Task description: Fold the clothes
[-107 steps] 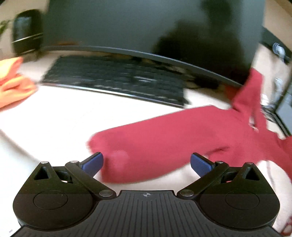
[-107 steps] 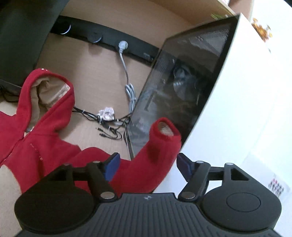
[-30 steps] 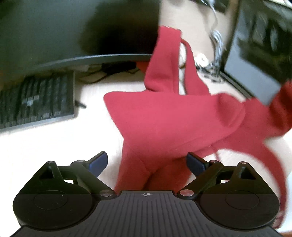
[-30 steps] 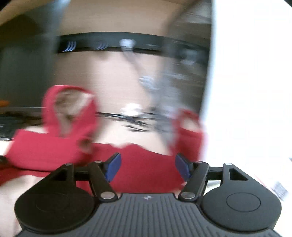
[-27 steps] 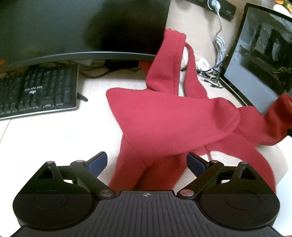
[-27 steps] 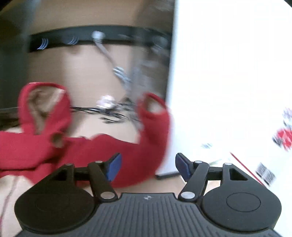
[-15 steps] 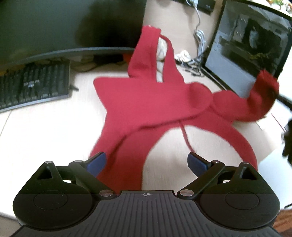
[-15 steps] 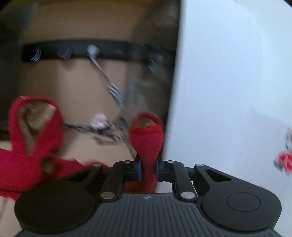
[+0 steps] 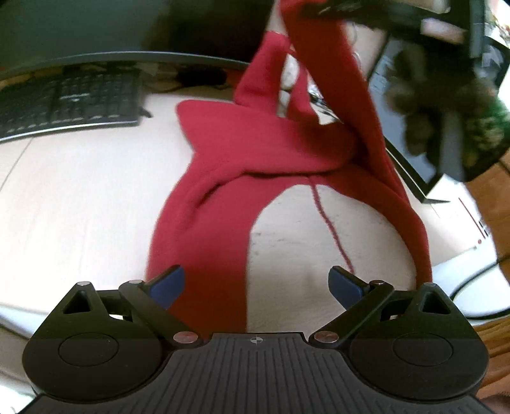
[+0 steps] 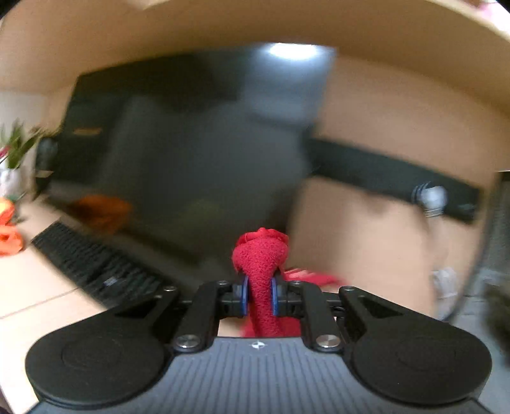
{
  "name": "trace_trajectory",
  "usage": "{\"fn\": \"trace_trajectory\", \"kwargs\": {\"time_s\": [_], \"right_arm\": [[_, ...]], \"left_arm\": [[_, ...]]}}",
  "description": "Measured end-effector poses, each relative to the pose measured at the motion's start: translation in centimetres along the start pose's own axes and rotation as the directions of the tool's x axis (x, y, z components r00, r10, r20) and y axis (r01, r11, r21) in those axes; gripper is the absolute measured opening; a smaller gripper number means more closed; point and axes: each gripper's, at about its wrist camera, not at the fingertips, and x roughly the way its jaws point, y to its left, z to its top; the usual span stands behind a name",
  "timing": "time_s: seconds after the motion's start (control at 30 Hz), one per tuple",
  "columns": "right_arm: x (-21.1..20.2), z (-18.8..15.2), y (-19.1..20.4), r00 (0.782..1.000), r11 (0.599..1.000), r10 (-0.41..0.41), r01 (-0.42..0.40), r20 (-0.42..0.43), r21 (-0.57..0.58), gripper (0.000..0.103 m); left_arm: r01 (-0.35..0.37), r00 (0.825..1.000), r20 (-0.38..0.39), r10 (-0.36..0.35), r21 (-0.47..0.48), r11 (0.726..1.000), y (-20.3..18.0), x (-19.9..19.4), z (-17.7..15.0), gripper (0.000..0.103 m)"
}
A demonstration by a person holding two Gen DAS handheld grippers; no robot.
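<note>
The red hoodie [image 9: 255,165] lay front-up on the desk [image 9: 79,207], one sleeve [image 10: 259,270] lifted, clenched in the right gripper [image 10: 258,297]. The left gripper [image 9: 256,281] hung released above the hem. Sleeve-folding looked underway; next it needed carrying across the chest. Keyboard [image 9: 67,102] and monitor [image 9: 95,28] crowded the far edge; bare desk lay leftward.

My right gripper [image 10: 258,296] is clamped tight, pads pinching the red sleeve cuff [image 10: 260,254] between them. My left gripper [image 9: 257,283] hangs tilted downward with its jaws spread wide, gripping nothing.
</note>
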Motion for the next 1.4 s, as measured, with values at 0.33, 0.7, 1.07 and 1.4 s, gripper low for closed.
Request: {"fn": "trace_trajectory", "kwargs": {"time_s": [0.33, 0.7, 1.07, 1.4], "right_arm": [[7.0, -4.9, 4.8, 0.978, 0.995, 0.098, -0.095, -0.185, 0.024, 0.013], [8.7, -8.9, 6.3, 0.955, 0.989, 0.120, -0.092, -0.271, 0.115, 0.019], [6.3, -8.5, 6.9, 0.936, 0.962, 0.267, -0.244, -0.229, 0.122, 0.067], [-4.0, -7.2, -1.6, 0.984, 0.988, 0.101, -0.083, -0.143, 0.127, 0.077]], "left_arm": [[-0.072, 0.997, -0.015, 0.071, -0.074, 0.995, 3.1, -1.7, -1.4, 0.100], [-0.126, 0.988, -0.094, 0.120, -0.059, 0.990, 4.9, -1.7, -3.0, 0.101], [-0.108, 0.988, -0.118, 0.103, -0.036, 0.993, 3.8, -0.3, -2.4, 0.101], [-0.045, 0.991, 0.120, 0.052, -0.061, 0.997, 3.4, 1.9, 5.7, 0.100]]}}
